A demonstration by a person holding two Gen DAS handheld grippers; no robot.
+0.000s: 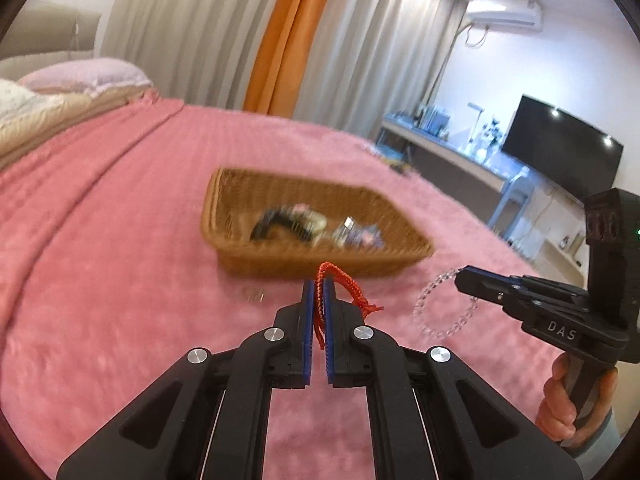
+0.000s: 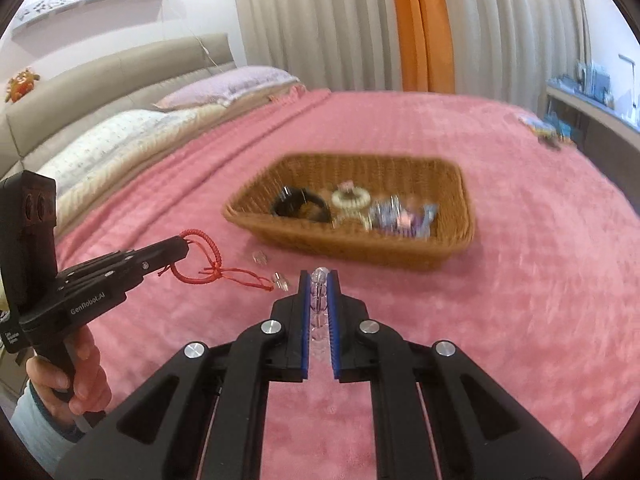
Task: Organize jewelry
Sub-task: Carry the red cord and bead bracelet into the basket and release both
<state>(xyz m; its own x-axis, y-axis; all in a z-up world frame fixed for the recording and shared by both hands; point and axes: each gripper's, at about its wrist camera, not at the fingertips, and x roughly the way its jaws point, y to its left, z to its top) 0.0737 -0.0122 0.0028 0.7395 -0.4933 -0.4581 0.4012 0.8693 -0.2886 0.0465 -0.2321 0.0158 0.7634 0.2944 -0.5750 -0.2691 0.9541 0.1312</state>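
Observation:
A wicker basket (image 1: pixel 240 216) (image 2: pixel 460 216) sits on the pink bedspread and holds a black band (image 2: pixel 300 206), a cream scrunchie (image 2: pixel 351 199) and purple pieces (image 2: pixel 404 216). My left gripper (image 1: pixel 319 284) (image 2: pixel 185 247) is shut on a red cord bracelet (image 1: pixel 352 290) (image 2: pixel 208 258), held above the bed just short of the basket's near wall. My right gripper (image 2: pixel 320 280) (image 1: pixel 460 278) is shut on a clear bead bracelet (image 2: pixel 319 280) (image 1: pixel 434 312) that hangs from it, right of the left gripper.
Two small clear pieces (image 2: pixel 260 258) (image 2: pixel 281 281) lie on the bedspread (image 2: pixel 540 280) in front of the basket; one such spot also shows in the left wrist view (image 1: pixel 253 294). Pillows (image 2: pixel 120 136) lie at the headboard. A small colourful item (image 2: pixel 546 130) lies at the far right.

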